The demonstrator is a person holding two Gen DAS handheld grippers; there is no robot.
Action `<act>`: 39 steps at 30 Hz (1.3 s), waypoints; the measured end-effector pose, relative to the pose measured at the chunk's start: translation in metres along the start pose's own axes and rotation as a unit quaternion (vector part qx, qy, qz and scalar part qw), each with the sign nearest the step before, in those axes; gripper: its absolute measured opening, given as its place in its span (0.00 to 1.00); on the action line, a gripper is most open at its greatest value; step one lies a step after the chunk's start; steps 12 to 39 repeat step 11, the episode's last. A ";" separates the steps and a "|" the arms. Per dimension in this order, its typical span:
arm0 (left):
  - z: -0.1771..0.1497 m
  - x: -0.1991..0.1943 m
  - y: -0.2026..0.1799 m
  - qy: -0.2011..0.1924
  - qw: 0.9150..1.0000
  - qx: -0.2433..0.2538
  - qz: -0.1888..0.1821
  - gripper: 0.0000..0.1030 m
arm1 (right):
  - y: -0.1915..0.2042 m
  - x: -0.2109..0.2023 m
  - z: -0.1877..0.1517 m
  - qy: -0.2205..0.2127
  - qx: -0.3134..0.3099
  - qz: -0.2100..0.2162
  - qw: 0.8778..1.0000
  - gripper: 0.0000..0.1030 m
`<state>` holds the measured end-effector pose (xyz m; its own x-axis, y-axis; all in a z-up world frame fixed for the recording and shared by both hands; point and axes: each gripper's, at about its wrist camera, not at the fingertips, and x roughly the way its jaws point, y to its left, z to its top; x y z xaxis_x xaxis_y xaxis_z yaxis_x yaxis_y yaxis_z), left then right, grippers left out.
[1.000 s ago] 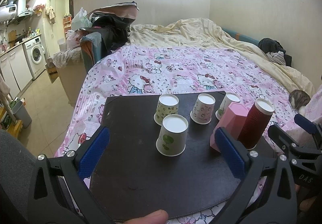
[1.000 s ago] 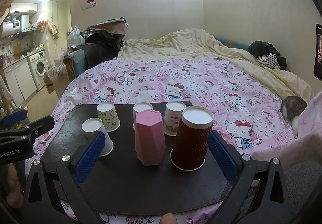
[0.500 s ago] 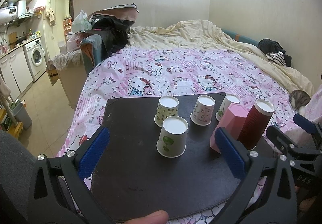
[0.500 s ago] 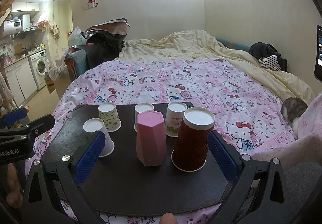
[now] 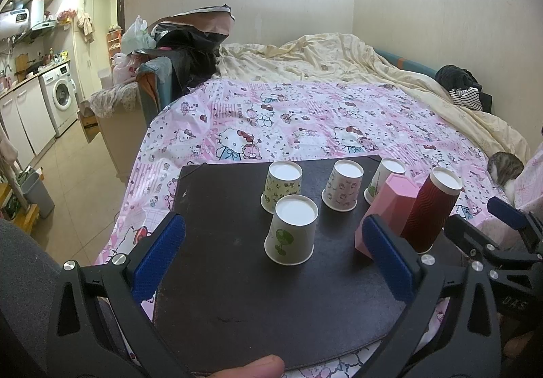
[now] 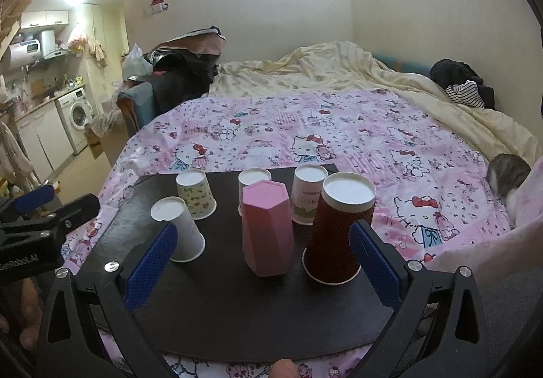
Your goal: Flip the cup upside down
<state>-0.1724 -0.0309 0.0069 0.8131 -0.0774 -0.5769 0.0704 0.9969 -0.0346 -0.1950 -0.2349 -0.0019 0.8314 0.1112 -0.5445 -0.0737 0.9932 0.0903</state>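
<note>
Standing bottom-up on a dark board (image 5: 237,293) are six cups, every one with its base facing the ceiling. Taking the pink faceted cup (image 6: 266,228) as the landmark: a dark red ribbed cup (image 6: 336,235) stands just beside it on its right, close but whether they touch cannot be told. Behind the pink cup, partly hidden by it, sits a white paper cup (image 6: 253,179), and behind and to its right another paper cup with a green print (image 6: 307,194). To the pink cup's left, well apart, stands a paper cup with a small cartoon pattern (image 6: 195,194), and nearer the camera on that side a plain-looking white cup with a green leaf mark (image 5: 292,230).

The board lies on a bed (image 6: 339,127) spread with a pink cartoon-cat cover, a cream quilt bunched up behind it.

The left hand-held gripper (image 5: 275,262) hangs above the near left part of the board, its blue-padded fingers spread wide apart with nothing between them; the leaf-marked cup is seen through the gap, farther off. The right hand-held gripper (image 6: 263,266) is likewise spread wide and empty, with the pink and red cups framed beyond its fingers.

Far left of the pink cup, a washing machine (image 5: 59,99) stands in a kitchen corner.
</note>
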 end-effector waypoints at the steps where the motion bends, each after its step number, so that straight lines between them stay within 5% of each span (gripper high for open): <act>1: 0.000 0.000 0.000 0.000 1.000 0.000 0.000 1.00 | 0.000 0.001 0.000 0.002 0.002 0.001 1.000 1.00; 39: 0.000 0.000 0.000 0.001 1.000 -0.002 -0.006 1.00 | -0.002 0.002 -0.002 0.003 0.000 0.001 1.000 1.00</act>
